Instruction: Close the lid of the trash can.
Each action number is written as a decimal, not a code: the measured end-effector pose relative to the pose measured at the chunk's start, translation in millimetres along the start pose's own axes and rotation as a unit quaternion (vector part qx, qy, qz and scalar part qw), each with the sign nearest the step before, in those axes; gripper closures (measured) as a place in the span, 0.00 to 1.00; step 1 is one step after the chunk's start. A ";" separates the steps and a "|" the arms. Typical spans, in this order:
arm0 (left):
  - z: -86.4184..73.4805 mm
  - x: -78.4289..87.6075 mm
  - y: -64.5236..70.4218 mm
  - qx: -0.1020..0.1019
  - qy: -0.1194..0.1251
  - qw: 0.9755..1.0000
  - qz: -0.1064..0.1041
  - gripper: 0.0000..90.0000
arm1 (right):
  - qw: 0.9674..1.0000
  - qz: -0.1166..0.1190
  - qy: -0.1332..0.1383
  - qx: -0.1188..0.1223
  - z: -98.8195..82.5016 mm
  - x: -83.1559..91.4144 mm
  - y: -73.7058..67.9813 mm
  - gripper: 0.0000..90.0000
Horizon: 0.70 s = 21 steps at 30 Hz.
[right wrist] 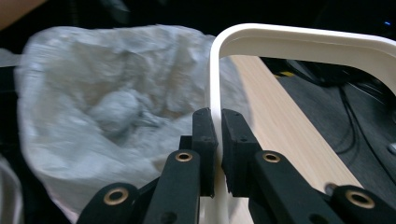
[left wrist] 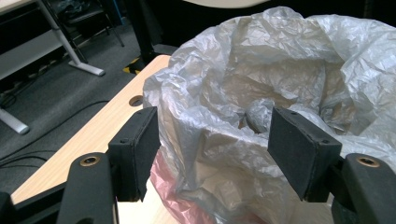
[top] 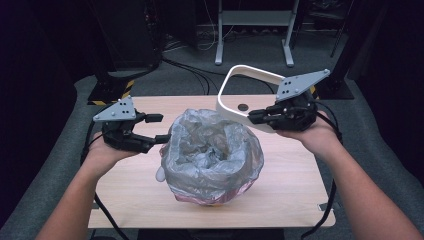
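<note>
I've got the white ring (top: 235,80) clamped in my right claw (top: 260,116), lifted off the desk (top: 295,190); left claw (top: 159,129) gapes beside the bag-lined bin (top: 212,155), ring not yet fitted.

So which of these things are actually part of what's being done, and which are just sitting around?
In use:
- white ring frame, clamped in the right gripper
- plastic bag lining a bin
- left gripper, open at the bag's rim

Just there:
- table
- metal stand behind
- floor cables
</note>
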<state>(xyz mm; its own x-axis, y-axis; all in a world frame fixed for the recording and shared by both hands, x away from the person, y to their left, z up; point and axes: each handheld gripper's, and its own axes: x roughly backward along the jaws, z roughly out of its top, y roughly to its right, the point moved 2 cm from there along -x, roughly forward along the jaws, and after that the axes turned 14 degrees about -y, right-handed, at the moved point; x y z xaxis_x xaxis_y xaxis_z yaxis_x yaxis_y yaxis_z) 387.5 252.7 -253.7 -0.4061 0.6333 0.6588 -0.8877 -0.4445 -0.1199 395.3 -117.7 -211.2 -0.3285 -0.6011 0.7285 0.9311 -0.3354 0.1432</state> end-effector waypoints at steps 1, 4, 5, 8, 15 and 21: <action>0.5 0.1 0.2 0.001 0.001 1.000 0.000 0.37 | 1.000 0.005 0.001 0.008 3.2 -0.5 -4.4 0.94; 1.7 1.6 0.3 0.000 -0.003 1.000 0.005 0.37 | 0.999 0.020 0.000 0.029 12.6 -2.0 -18.5 0.94; 2.1 2.5 0.4 0.002 -0.001 1.000 0.006 0.37 | 0.999 0.026 0.000 0.035 15.7 -2.6 -23.5 0.94; 2.8 7.1 0.3 0.003 0.001 1.000 0.011 0.37 | 0.998 0.040 0.001 0.057 24.6 -3.2 -37.9 0.94; 4.8 17.4 3.1 0.000 0.006 1.000 0.015 0.37 | 0.993 0.071 -0.006 0.097 40.7 -9.1 -66.9 0.93; 7.1 20.4 5.8 -0.005 0.008 1.000 0.017 0.37 | 0.989 0.093 -0.015 0.112 48.2 -18.6 -82.0 0.93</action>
<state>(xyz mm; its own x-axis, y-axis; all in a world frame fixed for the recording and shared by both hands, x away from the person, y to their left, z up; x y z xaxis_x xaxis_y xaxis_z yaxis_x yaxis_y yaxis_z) 375.6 258.5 -235.6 -0.4391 0.6277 0.6428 -0.8755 -0.4595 -0.1493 332.6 -44.0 -204.2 -0.1462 -0.6138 0.7758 0.9879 -0.0494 0.1471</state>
